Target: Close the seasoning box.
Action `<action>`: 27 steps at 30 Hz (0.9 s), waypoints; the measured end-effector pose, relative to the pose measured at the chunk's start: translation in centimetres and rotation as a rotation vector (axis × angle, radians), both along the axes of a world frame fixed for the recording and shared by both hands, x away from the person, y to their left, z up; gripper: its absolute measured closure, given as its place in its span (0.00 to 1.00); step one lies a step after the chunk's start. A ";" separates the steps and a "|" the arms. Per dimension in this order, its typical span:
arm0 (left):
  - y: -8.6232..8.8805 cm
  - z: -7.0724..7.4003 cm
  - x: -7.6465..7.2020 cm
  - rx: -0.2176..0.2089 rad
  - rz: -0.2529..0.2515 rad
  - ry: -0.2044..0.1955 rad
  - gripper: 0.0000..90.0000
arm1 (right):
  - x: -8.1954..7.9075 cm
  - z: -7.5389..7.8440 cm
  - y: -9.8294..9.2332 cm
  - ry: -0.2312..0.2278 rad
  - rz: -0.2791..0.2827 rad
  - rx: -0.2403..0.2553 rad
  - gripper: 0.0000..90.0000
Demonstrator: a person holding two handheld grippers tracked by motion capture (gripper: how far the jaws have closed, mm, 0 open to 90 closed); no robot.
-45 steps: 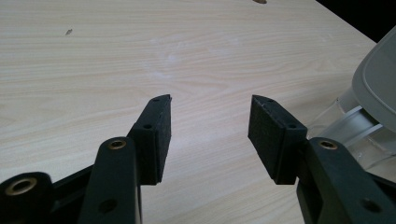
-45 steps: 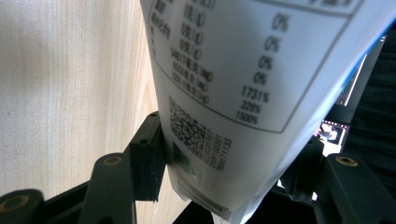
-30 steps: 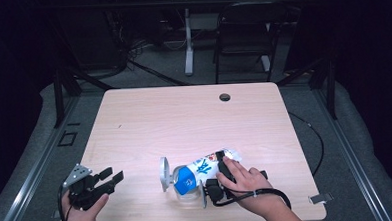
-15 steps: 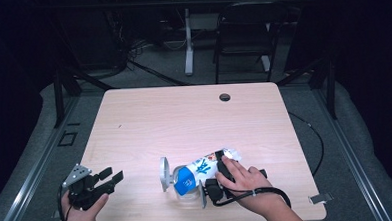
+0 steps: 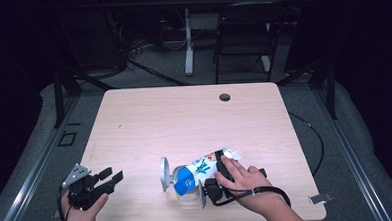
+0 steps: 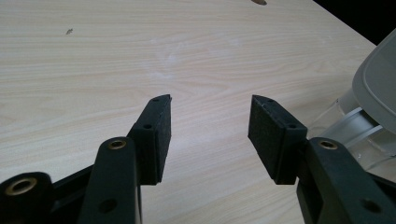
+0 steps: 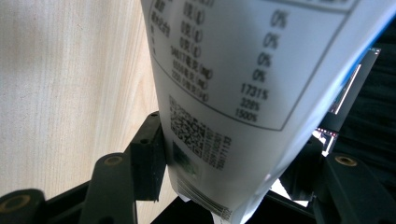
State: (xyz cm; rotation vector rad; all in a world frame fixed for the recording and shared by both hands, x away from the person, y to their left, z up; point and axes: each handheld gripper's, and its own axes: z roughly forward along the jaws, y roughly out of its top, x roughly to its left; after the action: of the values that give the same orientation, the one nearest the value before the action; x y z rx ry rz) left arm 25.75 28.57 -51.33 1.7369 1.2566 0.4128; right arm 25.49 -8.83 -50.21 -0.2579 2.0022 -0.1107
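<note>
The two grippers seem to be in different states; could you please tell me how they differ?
The right gripper has its jaws closed around a white and blue packet lying near the table's front edge; the left gripper holds nothing, its jaws apart over bare wood. The right gripper sits mid-table at the front, the left gripper at the front left corner. Both are black, two-jawed and hand-held.

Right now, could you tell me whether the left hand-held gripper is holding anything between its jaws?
No, the left hand-held gripper stands open with nothing but bare table between its jaws.
</note>
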 end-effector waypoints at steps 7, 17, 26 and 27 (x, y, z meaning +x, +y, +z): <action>0.0 0.0 0.0 0.001 0.001 0.000 0.55 | 0.0 0.1 0.1 -0.007 0.003 -0.016 0.48; 0.1 0.0 0.0 0.004 0.003 0.004 0.55 | 0.1 0.1 0.1 -0.012 0.006 -0.028 0.48; 0.1 -0.1 0.0 0.000 0.006 0.002 0.55 | 0.1 0.2 0.3 -0.018 0.002 -0.052 0.48; 0.1 -0.1 0.0 -0.001 0.007 0.001 0.55 | 0.1 0.2 0.3 -0.020 0.002 -0.057 0.48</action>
State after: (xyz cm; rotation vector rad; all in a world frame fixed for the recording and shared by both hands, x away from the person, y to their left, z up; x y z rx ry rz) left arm 25.77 28.63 -51.39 1.7333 1.2637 0.4152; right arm 25.57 -8.53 -49.98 -0.2936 1.9806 -0.1686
